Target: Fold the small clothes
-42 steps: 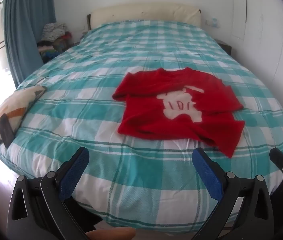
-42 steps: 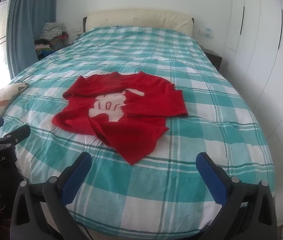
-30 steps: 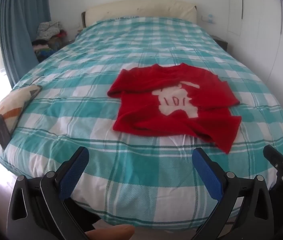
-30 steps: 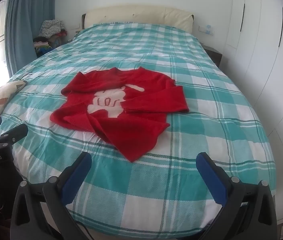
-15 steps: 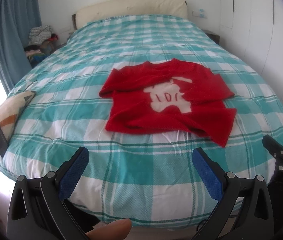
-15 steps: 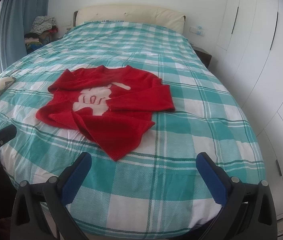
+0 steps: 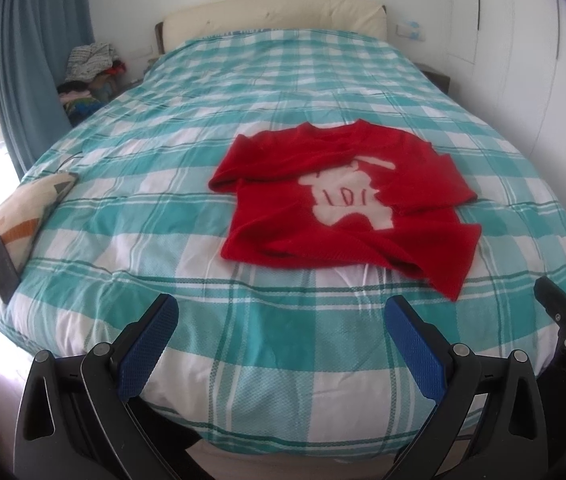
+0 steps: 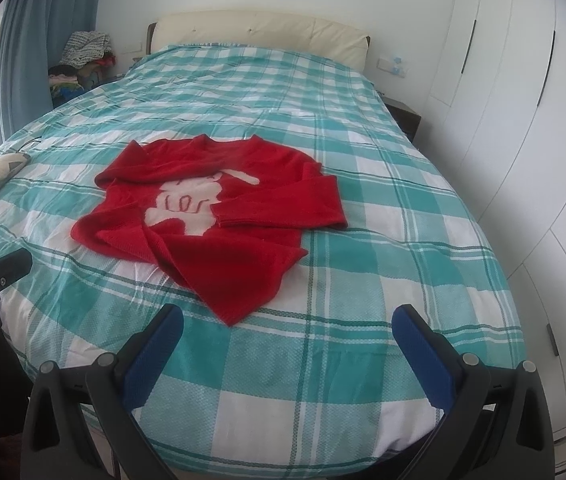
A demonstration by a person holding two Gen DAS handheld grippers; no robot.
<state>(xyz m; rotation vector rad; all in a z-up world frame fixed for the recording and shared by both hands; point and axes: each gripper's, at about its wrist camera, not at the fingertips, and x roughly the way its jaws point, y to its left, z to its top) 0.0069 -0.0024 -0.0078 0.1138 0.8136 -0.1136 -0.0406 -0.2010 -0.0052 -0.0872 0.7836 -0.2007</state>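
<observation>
We are holding both grippers, left (image 7: pixel 279 334) and right (image 8: pixel 285 344), wide open and empty near the red sweater (image 8: pixel 211 216); pinching bedcover (image 8: pixel 363 280) risks dragging it.

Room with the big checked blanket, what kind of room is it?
A bedroom, most likely. There is a wide bed with a cream headboard, tall white wardrobe doors along one side, and a blue curtain by the window.
</observation>
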